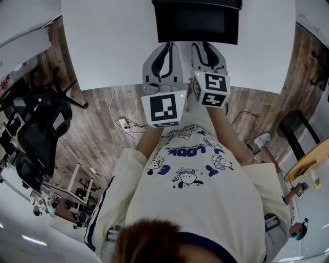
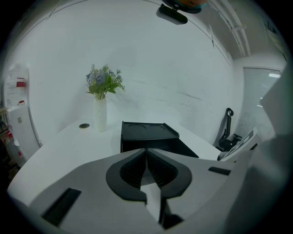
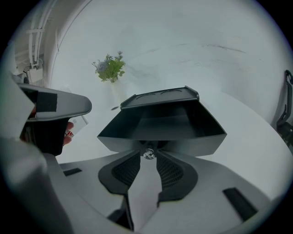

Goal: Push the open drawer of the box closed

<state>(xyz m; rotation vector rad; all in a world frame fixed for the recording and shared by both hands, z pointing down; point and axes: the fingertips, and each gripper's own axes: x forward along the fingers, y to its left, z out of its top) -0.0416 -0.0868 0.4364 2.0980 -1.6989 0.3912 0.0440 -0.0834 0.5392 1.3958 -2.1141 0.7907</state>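
A black box point(image 1: 197, 4) stands at the far edge of the white table point(image 1: 103, 46), with its drawer point(image 1: 198, 25) pulled out towards me. The right gripper view looks straight into the empty open drawer point(image 3: 160, 125). My right gripper point(image 3: 148, 157) holds the small metal knob point(image 3: 148, 154) on the drawer's front between its tips. My left gripper point(image 2: 146, 151) hovers just left of the drawer, jaws shut with nothing in them. From the left gripper view the box point(image 2: 146, 132) shows at an angle, just ahead of the tips.
A white vase with flowers point(image 2: 100, 114) and a small dark disc point(image 2: 84, 125) stand on the table behind the box. Office chairs point(image 1: 41, 128) and cables point(image 1: 123, 122) are on the wooden floor to my left. My left gripper's body point(image 3: 50, 109) is close beside the drawer.
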